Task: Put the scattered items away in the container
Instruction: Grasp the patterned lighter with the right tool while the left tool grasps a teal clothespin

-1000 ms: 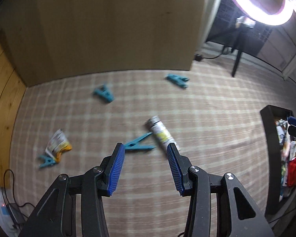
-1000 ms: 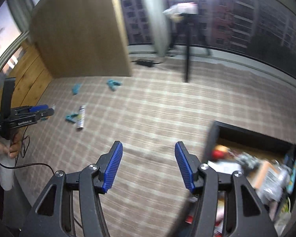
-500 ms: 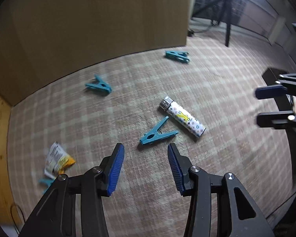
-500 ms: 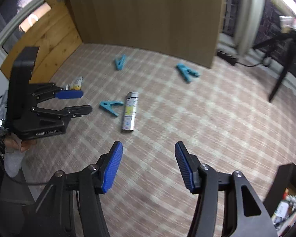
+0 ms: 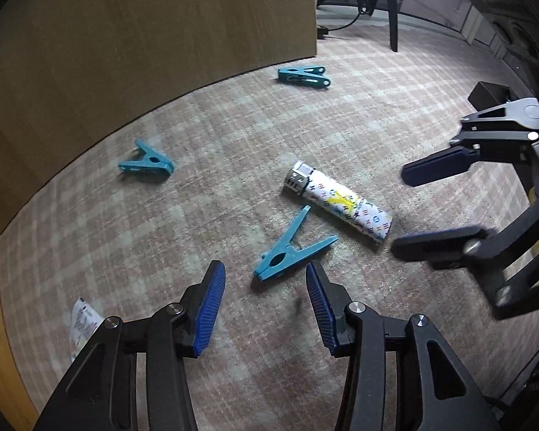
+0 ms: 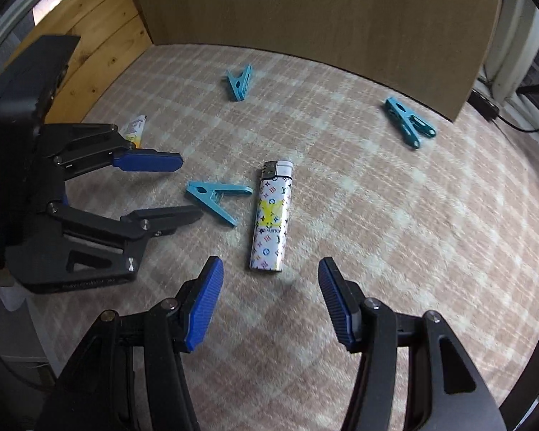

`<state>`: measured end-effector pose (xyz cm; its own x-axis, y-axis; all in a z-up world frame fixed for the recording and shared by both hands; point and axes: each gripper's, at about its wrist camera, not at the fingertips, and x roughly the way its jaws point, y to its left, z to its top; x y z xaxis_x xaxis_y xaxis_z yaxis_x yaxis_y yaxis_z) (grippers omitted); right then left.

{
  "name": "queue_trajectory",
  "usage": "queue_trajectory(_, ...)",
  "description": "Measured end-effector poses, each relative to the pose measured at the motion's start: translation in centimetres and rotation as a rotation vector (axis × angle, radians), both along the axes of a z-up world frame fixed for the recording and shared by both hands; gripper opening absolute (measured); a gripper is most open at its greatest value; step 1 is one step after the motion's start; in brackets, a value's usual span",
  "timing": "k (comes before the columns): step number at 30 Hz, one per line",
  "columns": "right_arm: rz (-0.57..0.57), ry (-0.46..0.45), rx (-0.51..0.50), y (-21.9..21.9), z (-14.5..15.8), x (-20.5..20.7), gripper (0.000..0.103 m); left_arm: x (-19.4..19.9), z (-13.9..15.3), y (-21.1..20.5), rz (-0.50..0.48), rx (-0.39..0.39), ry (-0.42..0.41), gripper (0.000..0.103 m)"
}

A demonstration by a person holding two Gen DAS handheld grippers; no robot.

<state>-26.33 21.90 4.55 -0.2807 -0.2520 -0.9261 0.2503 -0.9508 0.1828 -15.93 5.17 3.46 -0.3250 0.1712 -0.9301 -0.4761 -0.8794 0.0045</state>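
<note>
Down on the checked carpet, both grippers point at the scattered items. The left gripper stands with its blue pads apart and nothing between them, just short of the nearest teal clothespin, which lies flat beside the patterned lighter. The right gripper is likewise spread wide and empty, the lighter's base just ahead of its tips. 2 more teal pegs lie farther off near the wooden panel: one to the left, one to the right. A small sachet lies behind the left gripper's arm
</note>
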Motion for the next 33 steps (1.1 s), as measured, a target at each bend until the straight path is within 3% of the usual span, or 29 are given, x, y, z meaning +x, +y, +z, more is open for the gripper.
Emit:
queue_trajectory(15,0.048,-0.001,0.066,-1.2,-1.8,-2.3,0.053,-0.6,-0.8,0.3,-0.013,0.028,-0.002,0.042)
queue_trajectory(19,0.083,0.016,0.129,-1.3,-1.8,-2.3,0.041,-0.4,-0.7,0.0,0.019,0.024,0.009,0.033)
queue_trajectory(21,0.091,0.028,0.168,-1.3,-1.8,-2.1,0.029,-0.4,-0.6,-0.2,0.054,0.027,0.012,0.022)
queue_trajectory(24,0.067,0.028,0.170,-0.9,-1.7,-2.2,0.023,-0.2,-0.6,-0.6,0.116,0.023,0.018,0.016)
queue_trajectory(33,-0.021,0.021,0.089,1.2,-0.5,-0.6,0.022,1.6,-0.1,-1.6,0.229,0.050,0.013,0.015)
